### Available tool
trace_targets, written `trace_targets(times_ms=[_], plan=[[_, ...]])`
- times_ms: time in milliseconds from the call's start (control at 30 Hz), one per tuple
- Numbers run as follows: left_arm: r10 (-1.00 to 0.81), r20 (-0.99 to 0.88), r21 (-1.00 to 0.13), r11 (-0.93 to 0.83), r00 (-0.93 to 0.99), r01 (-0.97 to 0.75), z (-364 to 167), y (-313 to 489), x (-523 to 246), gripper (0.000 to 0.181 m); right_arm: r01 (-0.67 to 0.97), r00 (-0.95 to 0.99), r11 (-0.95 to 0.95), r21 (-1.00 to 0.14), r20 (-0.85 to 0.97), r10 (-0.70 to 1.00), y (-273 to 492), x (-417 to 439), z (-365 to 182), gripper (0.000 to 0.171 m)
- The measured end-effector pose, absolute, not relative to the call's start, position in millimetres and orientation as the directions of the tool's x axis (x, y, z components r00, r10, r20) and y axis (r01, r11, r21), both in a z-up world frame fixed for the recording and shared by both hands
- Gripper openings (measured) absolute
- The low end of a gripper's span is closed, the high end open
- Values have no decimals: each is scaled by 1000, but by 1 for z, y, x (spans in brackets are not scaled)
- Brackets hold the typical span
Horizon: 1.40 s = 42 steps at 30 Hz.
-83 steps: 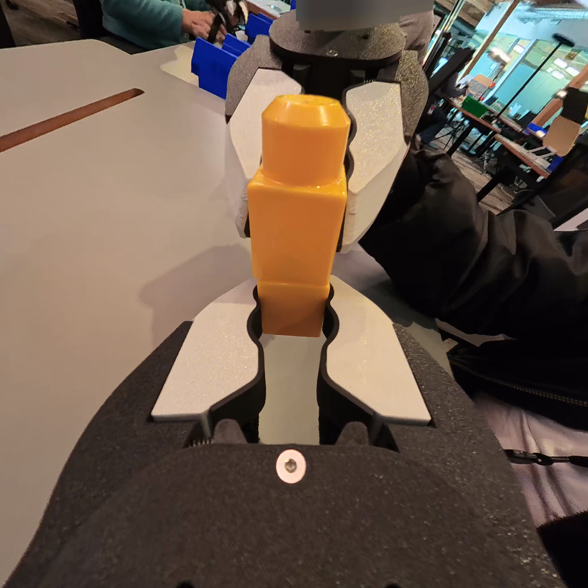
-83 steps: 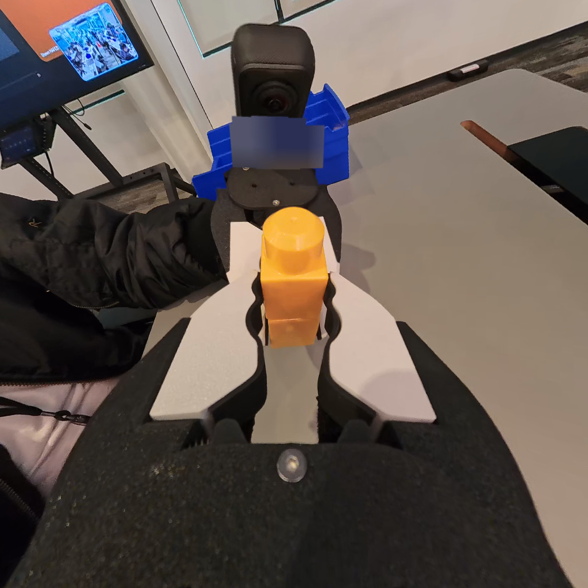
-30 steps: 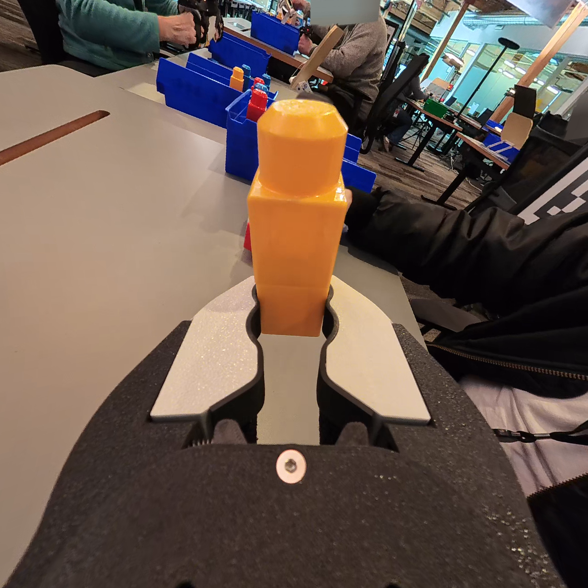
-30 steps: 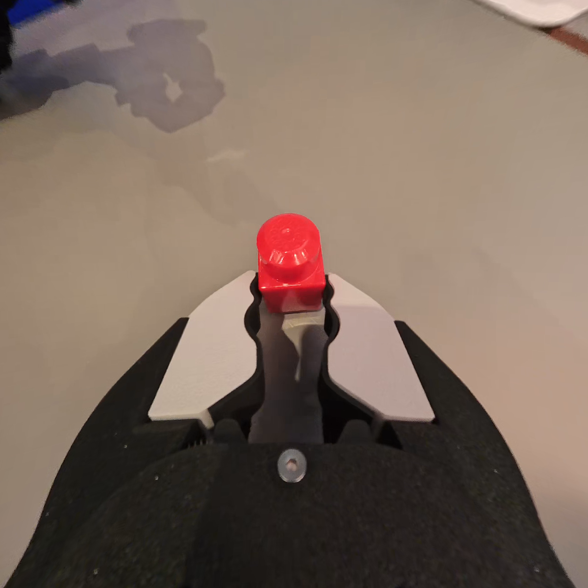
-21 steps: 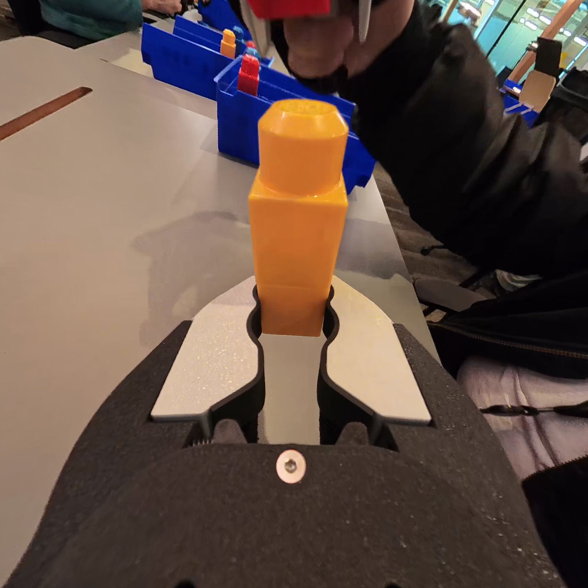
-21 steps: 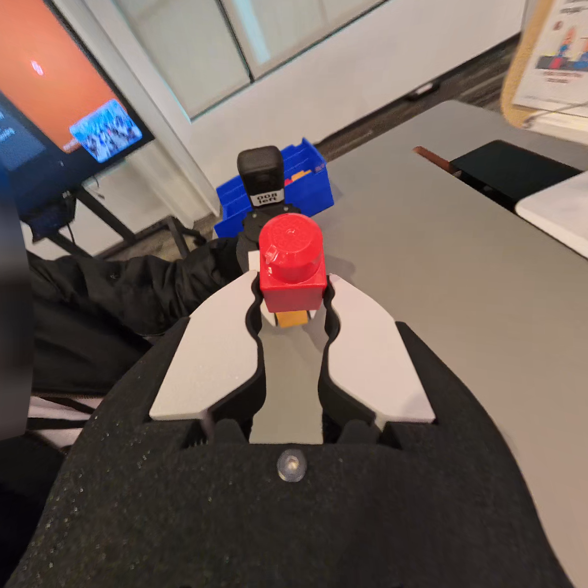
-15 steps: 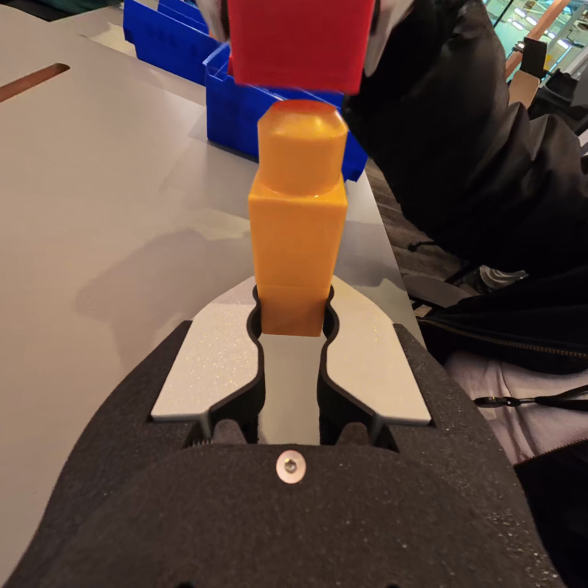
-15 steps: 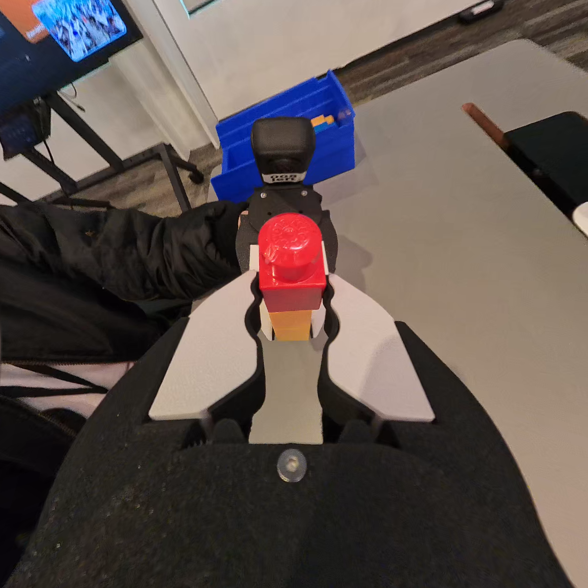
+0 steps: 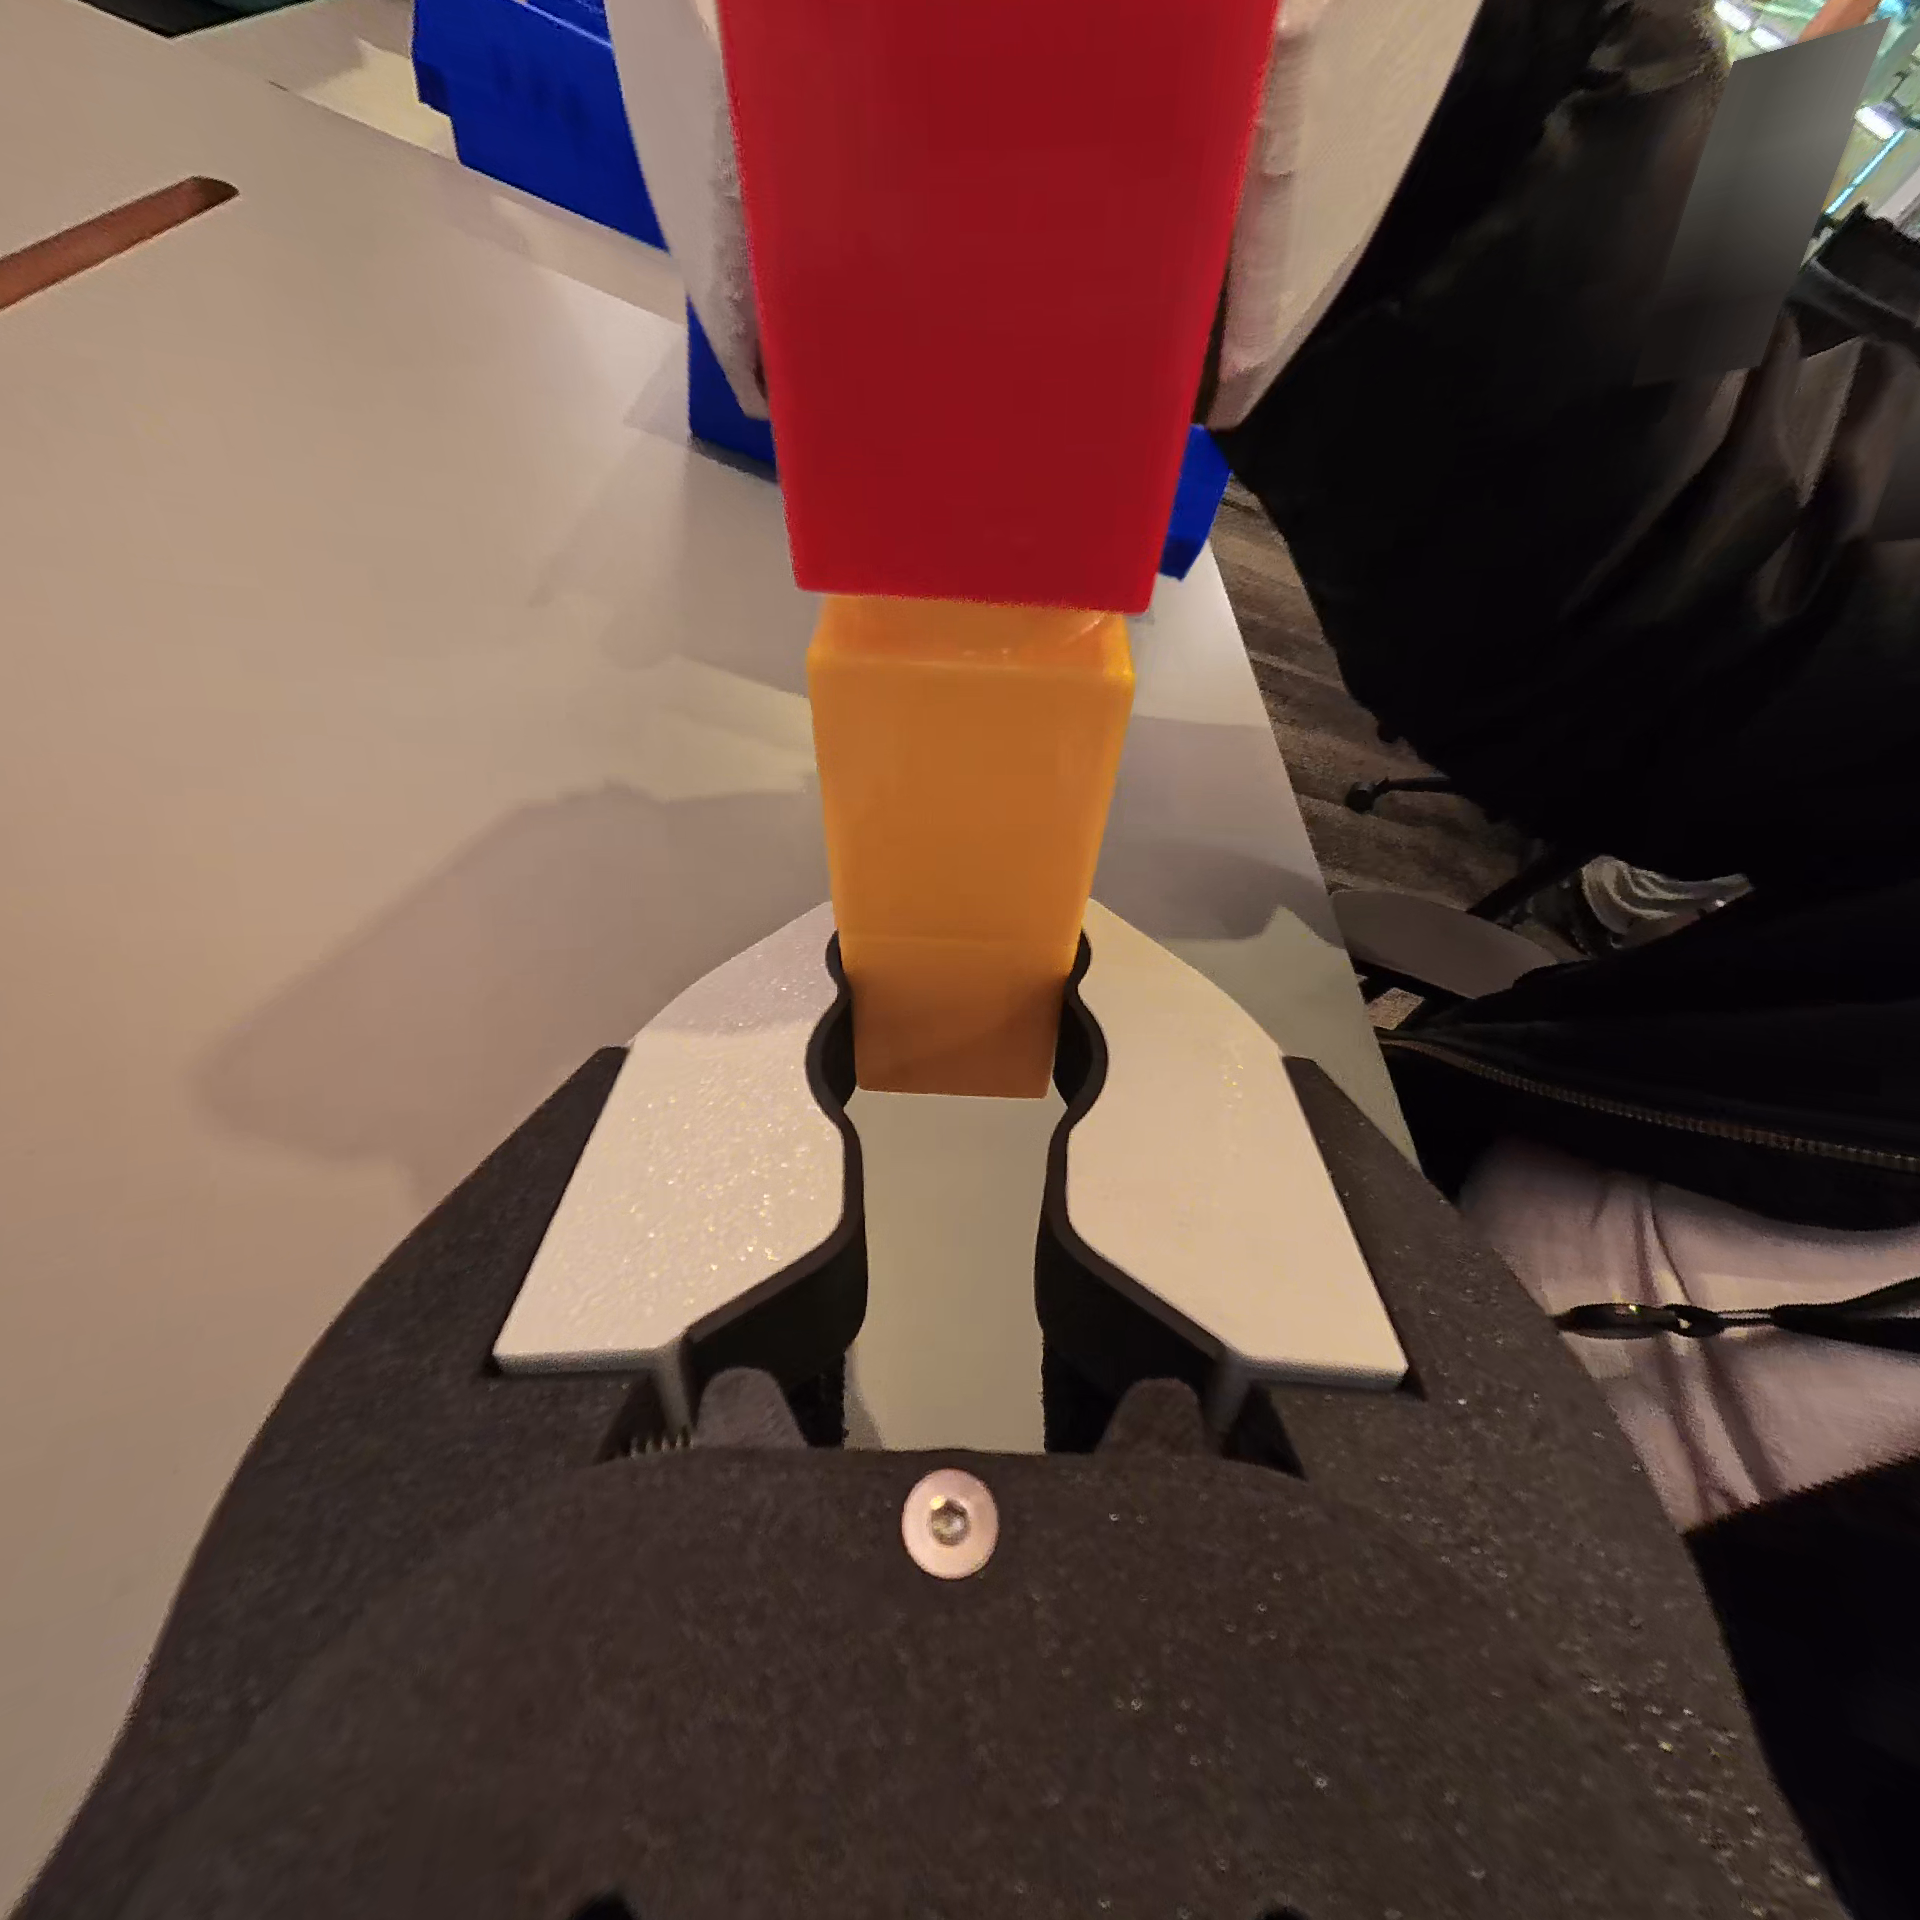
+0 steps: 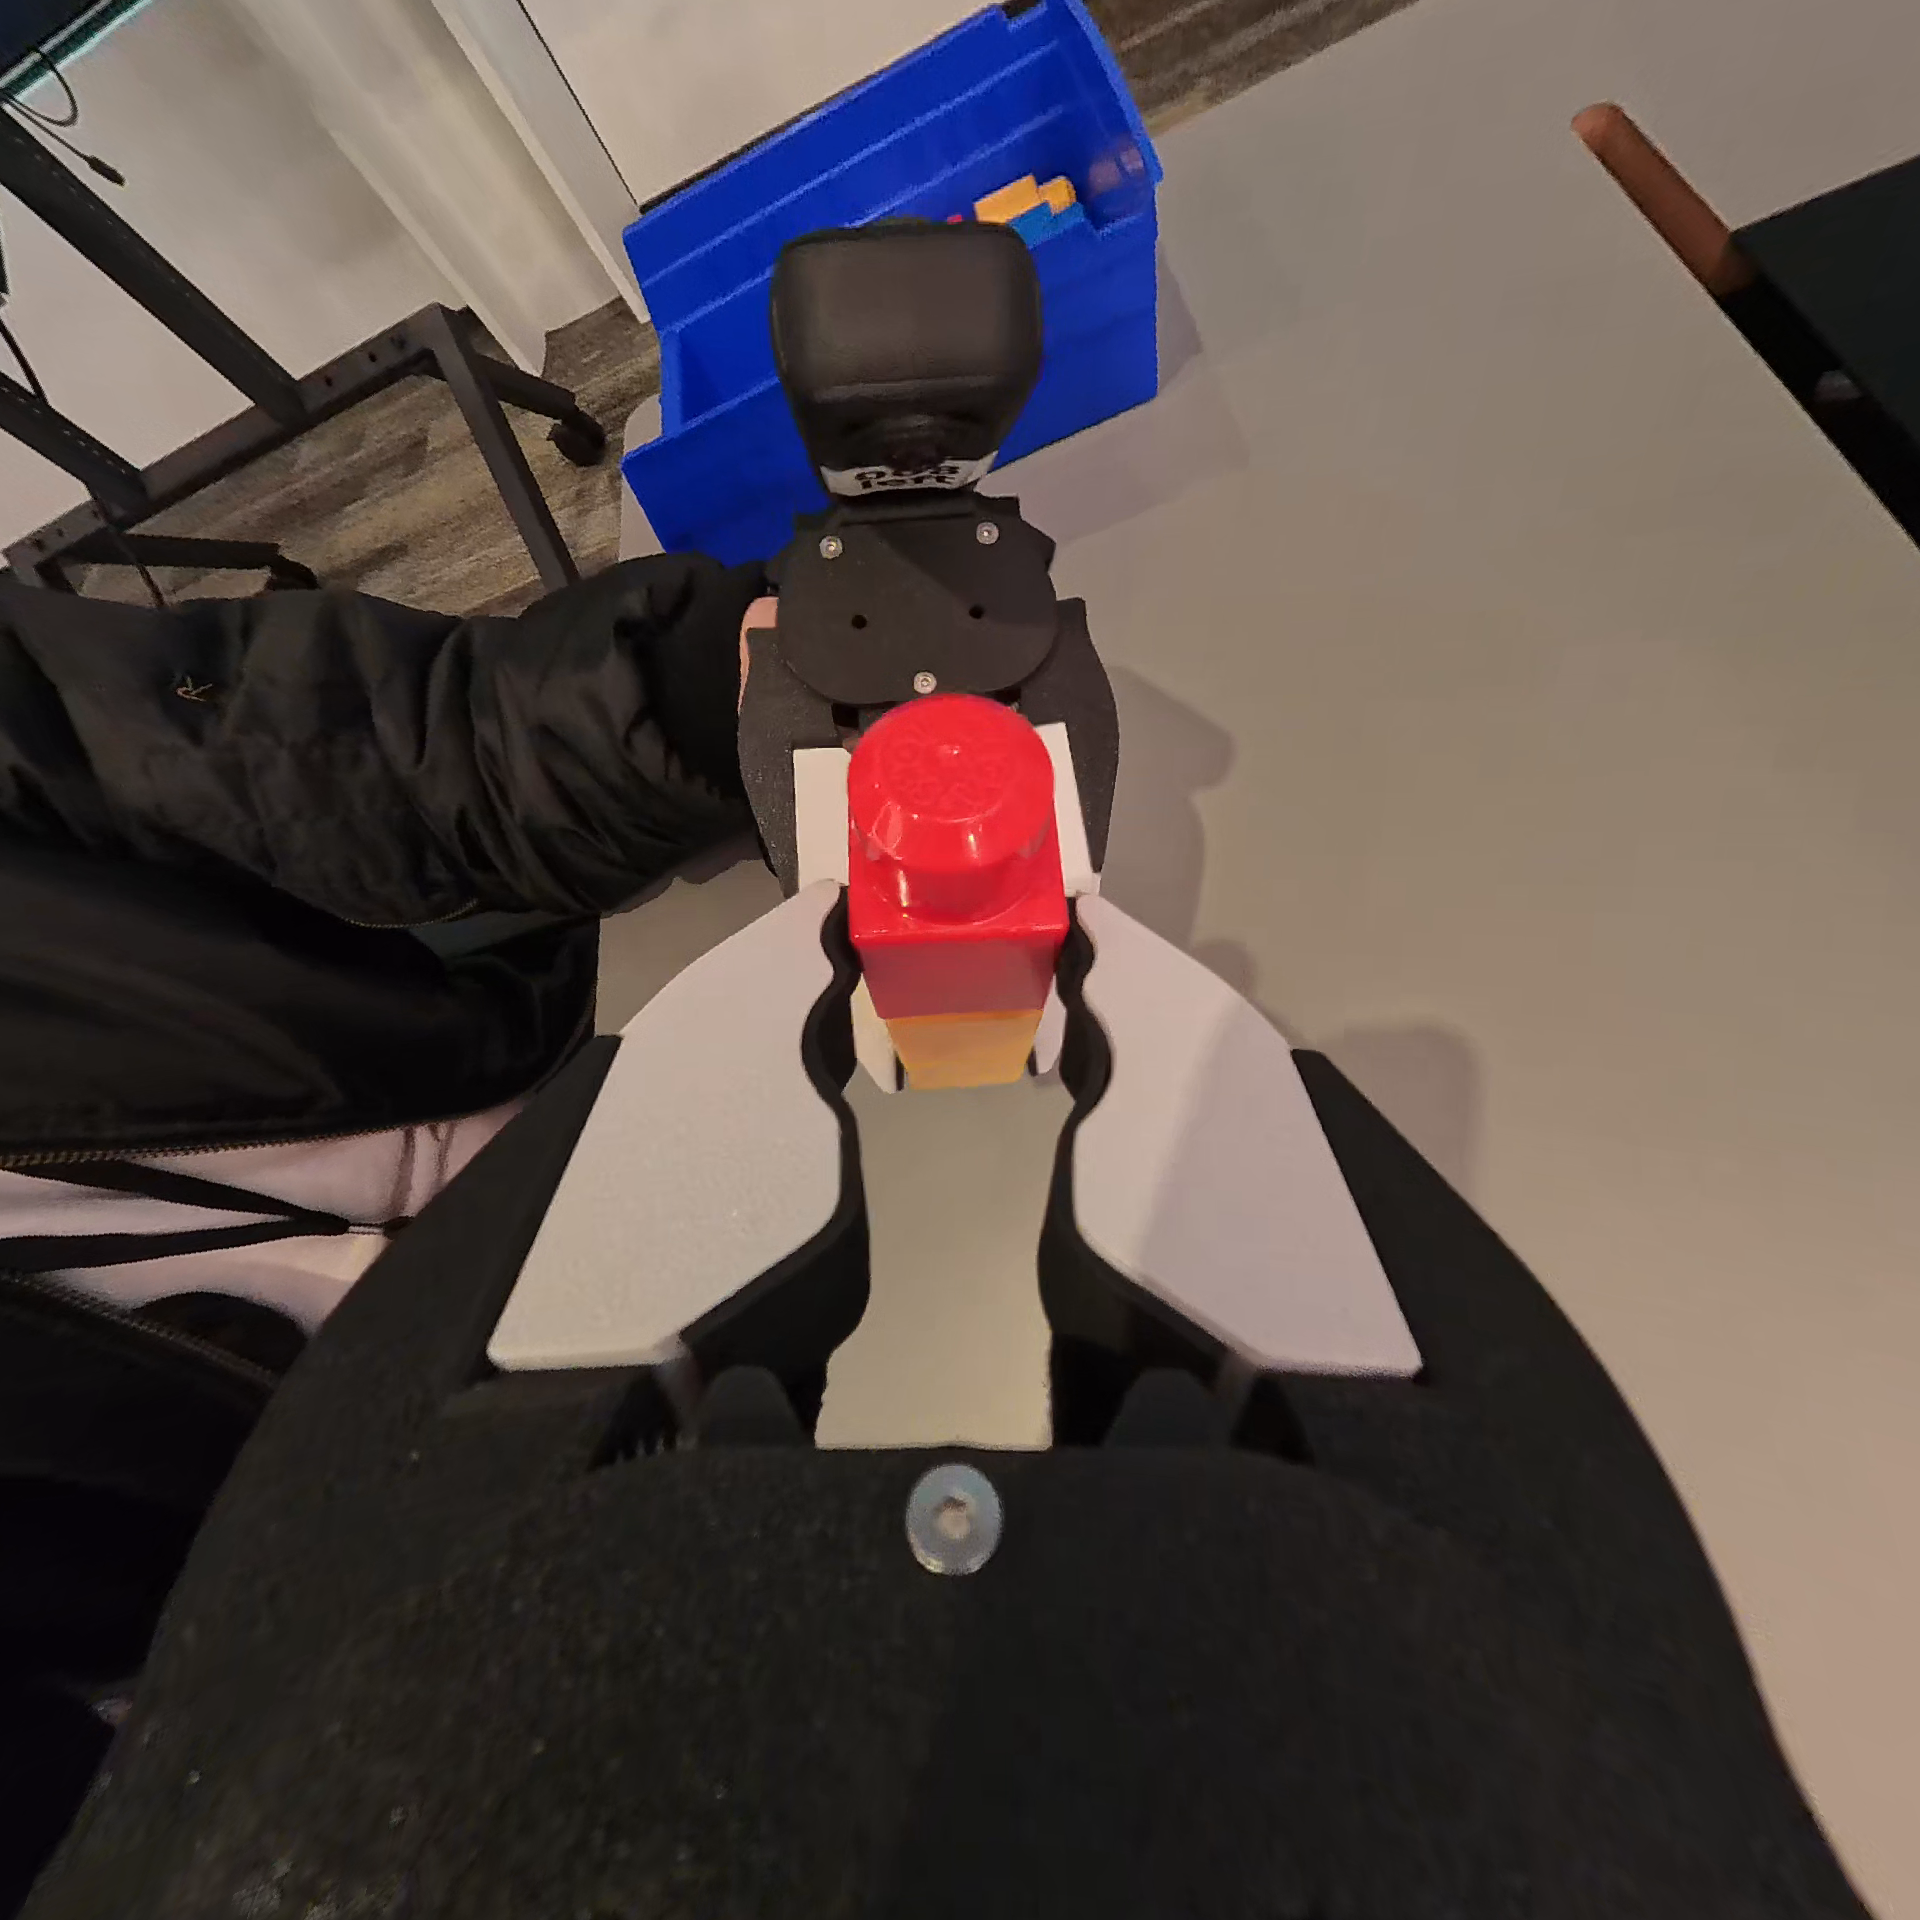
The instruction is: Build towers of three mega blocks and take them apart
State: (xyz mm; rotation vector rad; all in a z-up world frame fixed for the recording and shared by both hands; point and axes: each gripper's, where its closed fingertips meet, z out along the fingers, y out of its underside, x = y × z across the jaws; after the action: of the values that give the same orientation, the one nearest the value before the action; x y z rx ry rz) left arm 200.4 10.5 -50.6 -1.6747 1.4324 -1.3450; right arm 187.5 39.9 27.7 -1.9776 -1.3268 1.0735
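Note:
My left gripper (image 9: 956, 1003) is shut on the lower block of an orange two-block stack (image 9: 966, 790) and holds it upright above the grey table (image 9: 312, 644). My right gripper (image 10: 956, 987) is shut on a red block (image 10: 951, 883). The red block (image 9: 987, 312) sits on the top stud of the orange stack, with a thin strip of the stud showing under it. The right gripper's white fingers (image 9: 717, 260) flank the red block in the left wrist view. In the right wrist view the orange stack (image 10: 961, 1055) shows just below the red block, with the left gripper's black body (image 10: 914, 623) behind.
A blue bin (image 10: 904, 260) with loose blocks stands at the table's far edge. More blue bins (image 9: 540, 114) sit behind the tower. A person's black sleeve (image 10: 364, 748) lies along the table's edge. A brown slot (image 9: 114, 239) cuts the tabletop.
My right gripper brought the red block from low over the table to above the orange stack, then down onto its top stud. The left gripper kept its hold on the stack.

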Motion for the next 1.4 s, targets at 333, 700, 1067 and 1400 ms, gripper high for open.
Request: trace_targets(times_ms=[333, 700, 1067, 1400], plan=[[-943, 324, -873, -265, -81, -410, -53, 8, 200, 35, 522, 193, -428, -738, -387, 902, 35, 186, 20, 36], [-939, 331, -853, -257, -90, -453, -61, 3, 200, 35, 661, 230, -411, -628, -352, 908, 29, 192, 9, 36], [-932, 331, -853, -228, -150, -469, -60, -8, 201, 34, 697, 185, -370, -614, -345, 920, 19, 194, 8, 36], [-912, 363, -874, -263, -189, -409, -49, -11, 201, 35, 624, 150, -282, -729, -243, 958, 22, 190, 19, 39]])
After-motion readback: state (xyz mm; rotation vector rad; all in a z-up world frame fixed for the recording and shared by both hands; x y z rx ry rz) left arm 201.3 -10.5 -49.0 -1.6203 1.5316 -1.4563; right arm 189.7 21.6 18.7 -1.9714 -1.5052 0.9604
